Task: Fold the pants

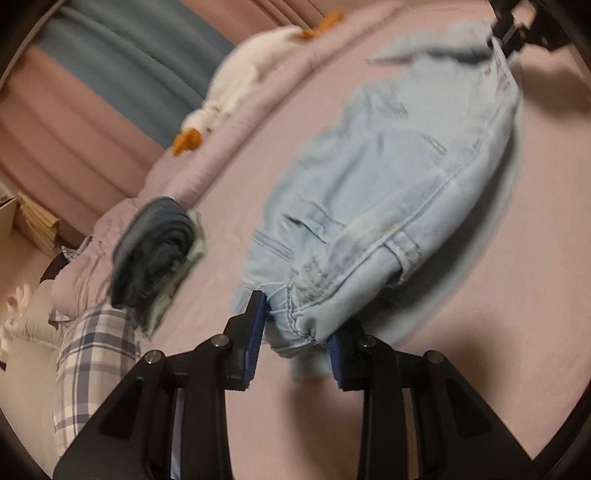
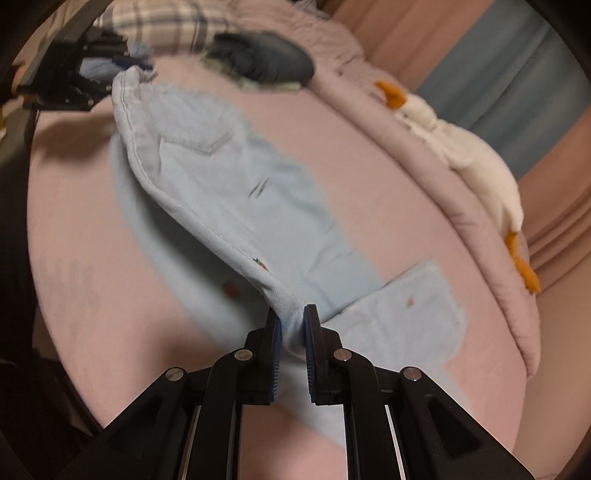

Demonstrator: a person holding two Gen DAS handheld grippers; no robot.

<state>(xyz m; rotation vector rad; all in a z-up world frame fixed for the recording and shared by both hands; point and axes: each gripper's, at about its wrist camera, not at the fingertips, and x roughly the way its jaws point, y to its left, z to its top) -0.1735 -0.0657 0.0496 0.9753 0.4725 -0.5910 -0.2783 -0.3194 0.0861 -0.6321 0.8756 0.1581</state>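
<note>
Nearest the left wrist camera, the left hand-held gripper (image 1: 295,328) has its blue pads clamped on a bunched, stitched corner of the pants (image 1: 388,192), at the waistband end with a belt loop showing just beyond. From that grip the pale blue denim runs away to the far right, lifted off the bed (image 1: 480,332) along its seamed edge, with a soft shadow under it. At the far right end the right hand-held gripper (image 1: 508,31) grips the other end of the same edge. Left of the pants, near the bed's rim, lies a dark folded stack (image 1: 155,251) on something pale green. Further left, plaid fabric (image 1: 92,358) hangs at the near corner. Along the far rim a white goose toy (image 1: 236,81) with orange beak and feet lies stretched out, with pink and blue curtains (image 1: 110,74) behind it.

In the right wrist view, the left hand-held gripper (image 2: 122,66) is at the far left, pinching the waistband corner. The pants (image 2: 229,192) sag from there down to the right hand-held gripper (image 2: 293,325), whose narrow jaws are closed on a fold of denim near the leg end. A loose leg flap lies flat on the pink bed (image 2: 74,229) just to the right of that grip. The picture is blurred, so the small red marks on the cloth cannot be made out.
</note>
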